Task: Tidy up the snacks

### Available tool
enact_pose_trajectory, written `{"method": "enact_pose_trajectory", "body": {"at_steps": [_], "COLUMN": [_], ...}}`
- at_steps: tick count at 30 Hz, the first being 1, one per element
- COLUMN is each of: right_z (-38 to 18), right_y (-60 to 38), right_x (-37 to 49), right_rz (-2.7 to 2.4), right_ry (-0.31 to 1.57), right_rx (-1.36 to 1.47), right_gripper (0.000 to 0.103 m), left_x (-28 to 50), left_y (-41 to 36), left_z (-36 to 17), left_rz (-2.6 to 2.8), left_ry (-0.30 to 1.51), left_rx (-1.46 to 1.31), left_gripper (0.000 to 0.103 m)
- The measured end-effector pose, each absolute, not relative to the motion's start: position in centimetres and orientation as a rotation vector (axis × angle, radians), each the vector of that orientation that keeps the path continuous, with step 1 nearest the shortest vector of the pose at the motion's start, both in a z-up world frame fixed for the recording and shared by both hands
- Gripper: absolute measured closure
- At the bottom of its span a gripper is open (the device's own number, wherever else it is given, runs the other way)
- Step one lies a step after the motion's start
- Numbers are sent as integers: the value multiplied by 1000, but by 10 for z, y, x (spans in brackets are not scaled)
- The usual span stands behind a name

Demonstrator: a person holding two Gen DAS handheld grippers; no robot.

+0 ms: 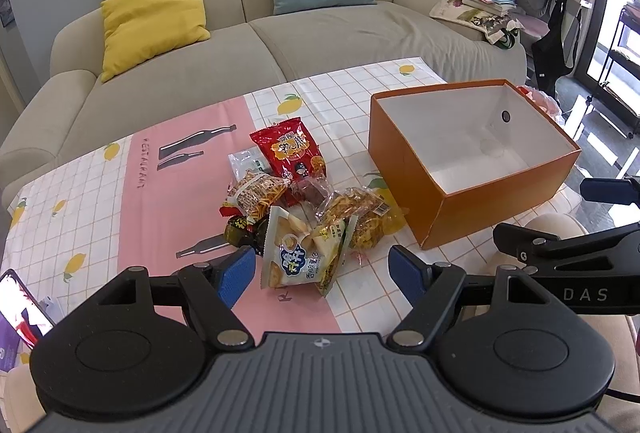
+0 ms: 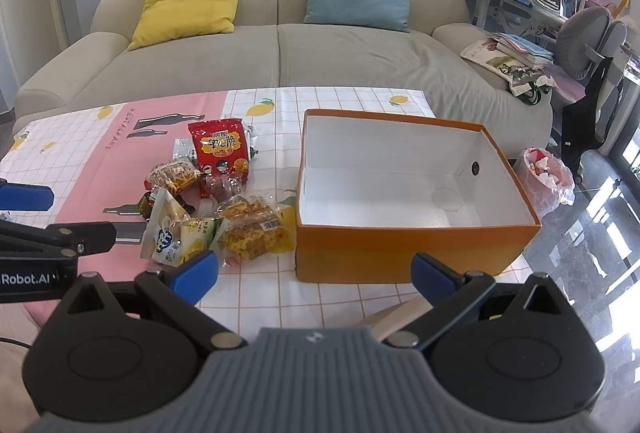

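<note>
Looking along our left gripper, we hold it low over the near table edge, level, its blue fingers spread wide and empty. Between them lies a white-and-yellow cracker packet at the front of the snack pile; the orange box stands just right of the pile, open, white inside.

From our right gripper, also low and gaping with nothing held, the box sits straight ahead and the pile to its left, topped by a red bag.
</note>
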State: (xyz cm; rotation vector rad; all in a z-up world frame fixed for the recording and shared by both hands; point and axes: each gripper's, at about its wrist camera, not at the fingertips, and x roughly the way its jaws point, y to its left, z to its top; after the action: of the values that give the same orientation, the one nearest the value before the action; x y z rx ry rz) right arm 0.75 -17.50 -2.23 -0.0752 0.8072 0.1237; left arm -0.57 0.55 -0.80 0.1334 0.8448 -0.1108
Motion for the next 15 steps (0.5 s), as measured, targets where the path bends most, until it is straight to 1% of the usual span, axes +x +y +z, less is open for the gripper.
{"method": "enact_pose_trajectory", "body": {"at_steps": [15], "right_z": [-23], "right_y": [-174], "right_x": [8], "right_rz": [124], "right_ry": [813], "right_rx": [-76], "right_gripper": [3], "left_x": [-8], "left_y": [4], "left_z": [-8], "left_rz": [-113], "left_ry": [852], "left_rx": [130], "left_gripper": [14]}}
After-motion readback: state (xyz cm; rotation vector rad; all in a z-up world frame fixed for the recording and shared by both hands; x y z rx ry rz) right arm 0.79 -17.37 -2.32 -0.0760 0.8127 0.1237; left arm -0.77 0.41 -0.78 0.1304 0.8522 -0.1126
